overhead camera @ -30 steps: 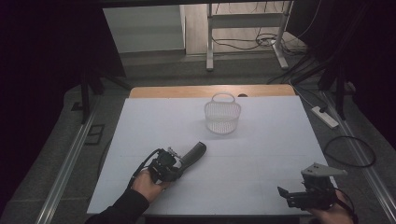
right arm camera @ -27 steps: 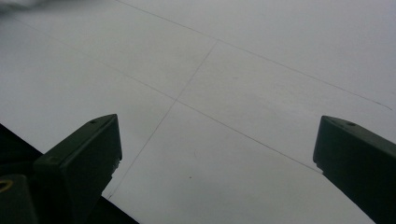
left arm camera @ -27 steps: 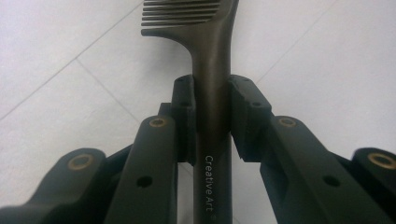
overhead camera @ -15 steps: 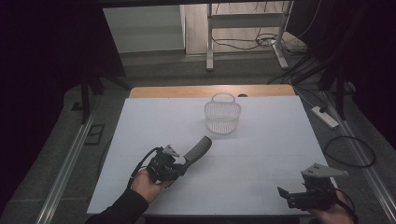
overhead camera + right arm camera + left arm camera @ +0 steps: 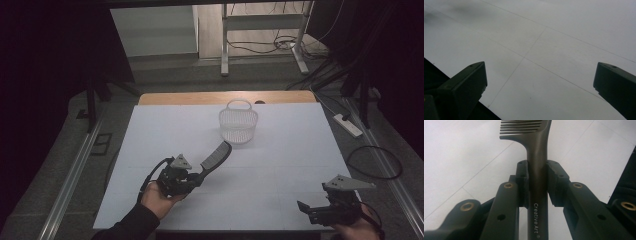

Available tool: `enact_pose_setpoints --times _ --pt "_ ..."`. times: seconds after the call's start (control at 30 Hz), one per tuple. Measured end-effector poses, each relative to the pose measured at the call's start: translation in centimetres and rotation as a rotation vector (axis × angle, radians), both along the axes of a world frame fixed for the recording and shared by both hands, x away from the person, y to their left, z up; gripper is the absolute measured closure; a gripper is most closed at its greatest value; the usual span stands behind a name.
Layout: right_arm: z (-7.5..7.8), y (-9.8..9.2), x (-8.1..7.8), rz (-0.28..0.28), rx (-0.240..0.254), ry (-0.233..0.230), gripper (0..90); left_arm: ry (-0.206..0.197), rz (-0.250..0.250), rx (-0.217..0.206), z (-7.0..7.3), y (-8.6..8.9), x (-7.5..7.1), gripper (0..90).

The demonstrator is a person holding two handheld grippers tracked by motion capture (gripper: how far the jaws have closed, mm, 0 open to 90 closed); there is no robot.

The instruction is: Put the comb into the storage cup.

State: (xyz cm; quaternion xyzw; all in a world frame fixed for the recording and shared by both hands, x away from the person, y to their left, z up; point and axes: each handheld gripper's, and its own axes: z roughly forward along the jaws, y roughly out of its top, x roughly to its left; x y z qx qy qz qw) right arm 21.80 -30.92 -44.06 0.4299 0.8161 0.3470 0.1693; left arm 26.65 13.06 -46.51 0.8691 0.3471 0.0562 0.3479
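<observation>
dark grey plastic, the comb (image 5: 216, 156) sits just left of centre in the high view, its handle clamped in the left gripper (image 5: 192, 176) and its toothed end slanting toward the upper right, raised off the white table (image 5: 280, 190). in the left gripper view the comb (image 5: 537, 170) runs straight up the middle of the frame; the 2 black jaws press on either side of its handle, closed down to the handle's narrow width, and the fingers (image 5: 522, 180) touch it on both flanks. pale lettering reading "creative art" runs along the handle at the lower centre, and the teeth show at the top edge, pointing to the left of that frame. the left hand (image 5: 157, 197) comes in from the lower left of the high view, with a black cable looping beside it.

above and to the right of the comb tip, a little past centre, a white mesh basket (image 5: 238, 124) with an arched handle stands upright on the table, near the comb but apart from it.

the right gripper (image 5: 307, 209) rests low at the lower right of the high view, well apart from comb and basket. in the right gripper view its 2 jaws stand wide apart at the lower left and lower right corners, with bare table (image 5: 544, 50) between them and nothing held.
</observation>
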Motion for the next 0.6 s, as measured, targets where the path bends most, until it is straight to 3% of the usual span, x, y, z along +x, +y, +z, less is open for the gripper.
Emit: enact_pose_setpoints --times 0.27,0.4,0.6 --pt "0.3 0.3 0.1 0.052 0.018 -0.042 0.0 -0.004 -0.016 -0.038 0.2 -0.2 -0.2 72.4" --pt "0.5 0.5 0.4 0.077 0.031 -0.029 0.0 -0.009 -0.022 -0.056 0.4 -0.3 -0.3 72.4" --pt "1.3 0.7 0.8 0.083 0.14 -0.049 0.0 -0.015 -0.031 -0.069 0.6 -0.5 -0.5 72.4"
